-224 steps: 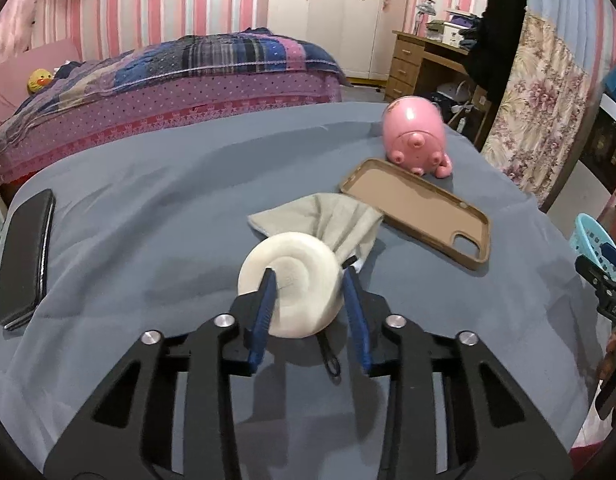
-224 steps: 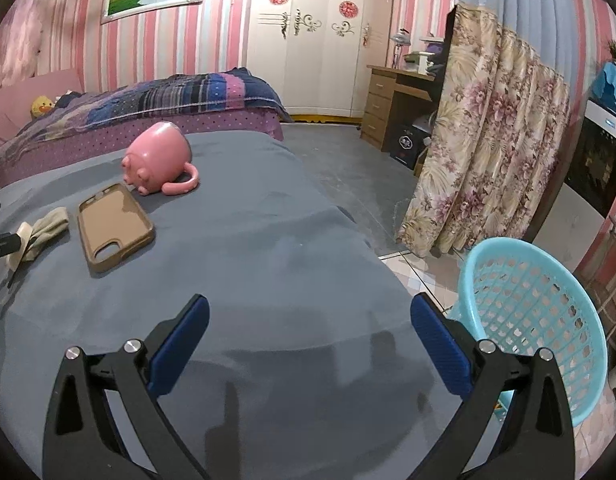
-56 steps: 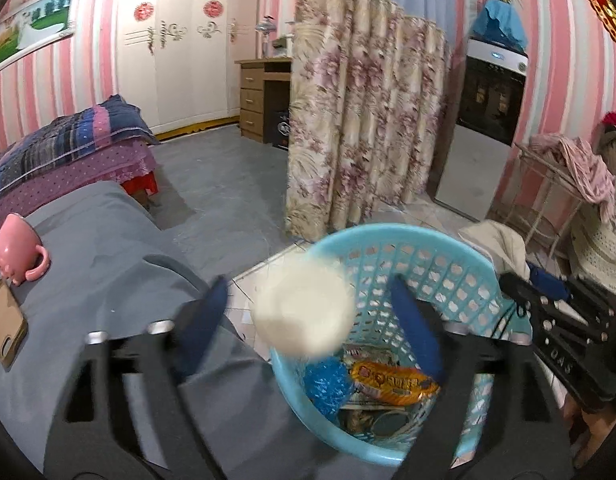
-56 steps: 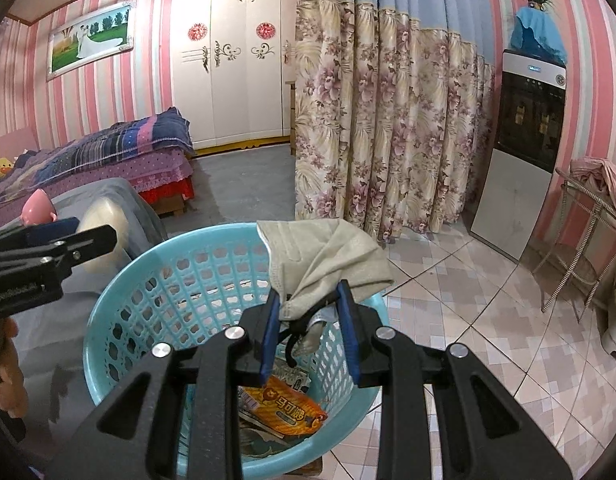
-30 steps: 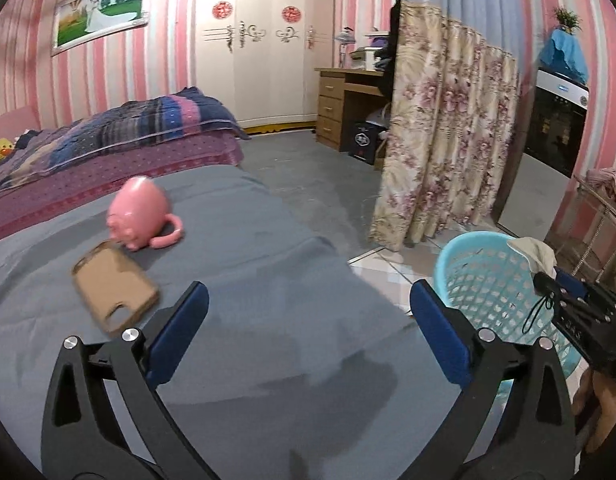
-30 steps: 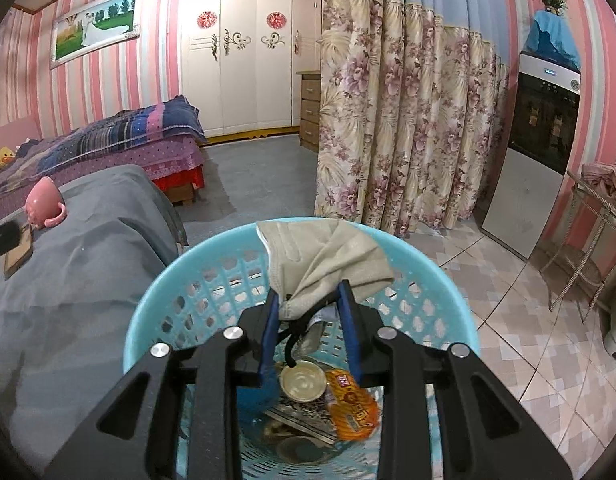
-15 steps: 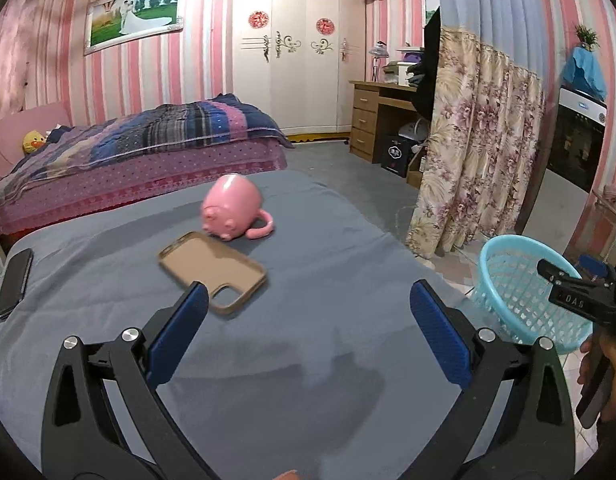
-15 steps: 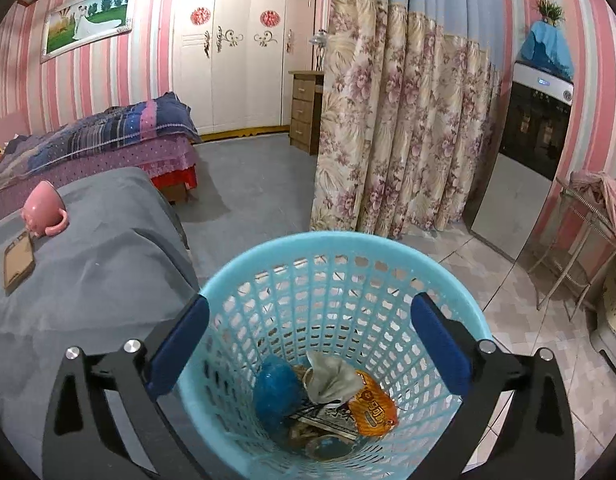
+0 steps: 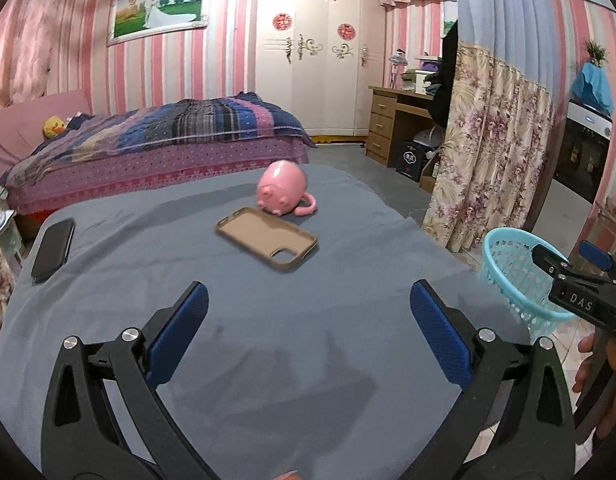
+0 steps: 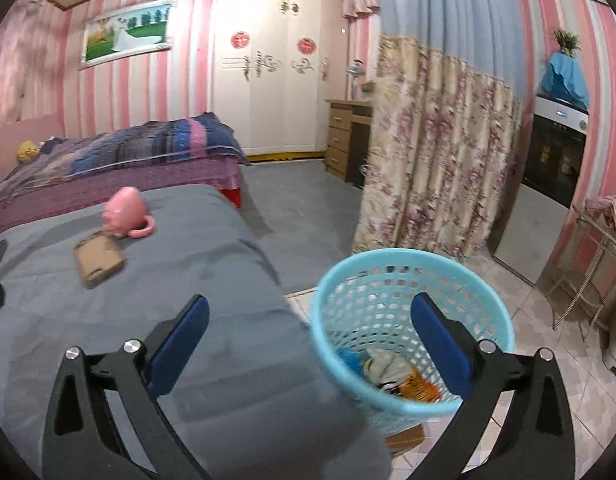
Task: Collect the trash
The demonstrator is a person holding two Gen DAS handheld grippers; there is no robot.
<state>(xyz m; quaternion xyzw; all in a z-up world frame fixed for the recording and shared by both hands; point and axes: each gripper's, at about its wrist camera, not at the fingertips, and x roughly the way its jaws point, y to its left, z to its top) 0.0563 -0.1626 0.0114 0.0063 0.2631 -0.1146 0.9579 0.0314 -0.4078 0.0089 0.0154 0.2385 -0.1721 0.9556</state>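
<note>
Grey-covered worktop [image 9: 267,320] carrying a tan phone case [image 9: 266,237], a pink piggy bank [image 9: 281,193] just behind it, and a black phone [image 9: 53,249] near the left edge. On the tiled floor just beside the worktop's right edge, a light-blue basket [image 10: 404,268] holding trash [image 10: 388,368]: pale cloth, blue and orange wrappers. Left gripper [image 9: 308,320] over the worktop, jaws spread wide, nothing between them. Right gripper [image 10: 310,332] near the basket rim, jaws likewise wide apart and empty.
</note>
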